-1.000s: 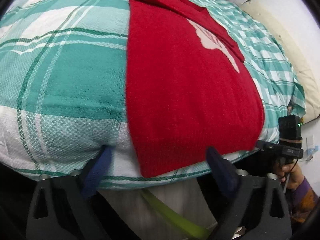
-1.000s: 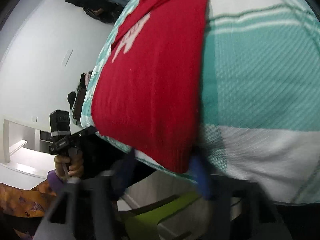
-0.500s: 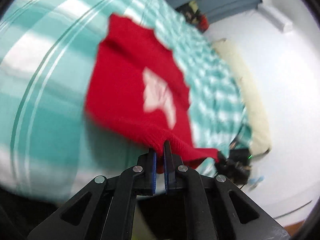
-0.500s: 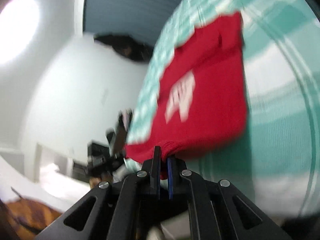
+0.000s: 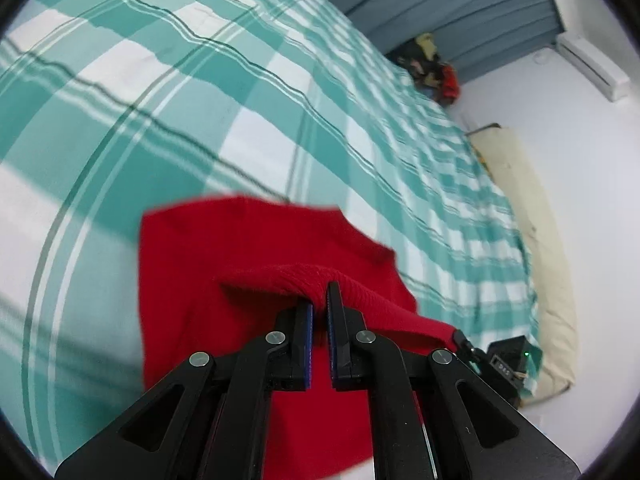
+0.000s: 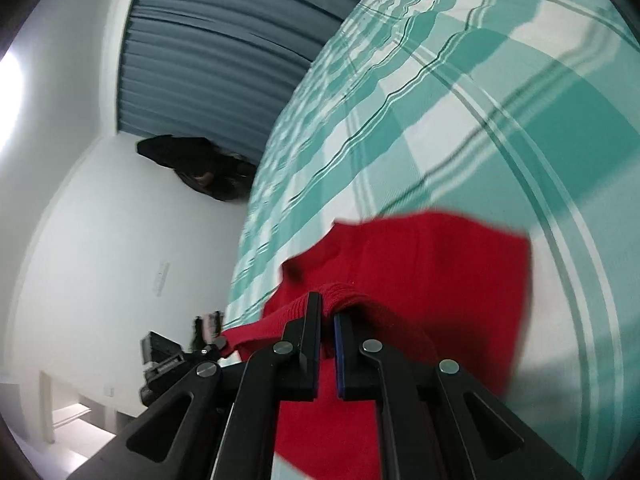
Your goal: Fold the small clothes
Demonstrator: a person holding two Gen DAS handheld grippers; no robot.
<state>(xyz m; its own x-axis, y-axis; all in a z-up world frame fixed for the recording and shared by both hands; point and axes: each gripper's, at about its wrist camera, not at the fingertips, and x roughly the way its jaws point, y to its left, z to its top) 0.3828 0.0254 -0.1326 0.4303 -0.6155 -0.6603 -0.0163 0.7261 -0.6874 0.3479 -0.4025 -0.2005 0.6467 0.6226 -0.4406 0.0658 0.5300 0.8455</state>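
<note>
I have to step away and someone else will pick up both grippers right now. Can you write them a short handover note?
Left gripper: shut on the hem of the red top.
Right gripper: shut on the same hem, at its other end.
The top lies on the checked bedspread, its hem lifted and carried over the rest of it.
Done: both hem corners gripped, fold begun.
Left: lay the hem down toward the far edge, release, flatten, then make any further folds.
</note>
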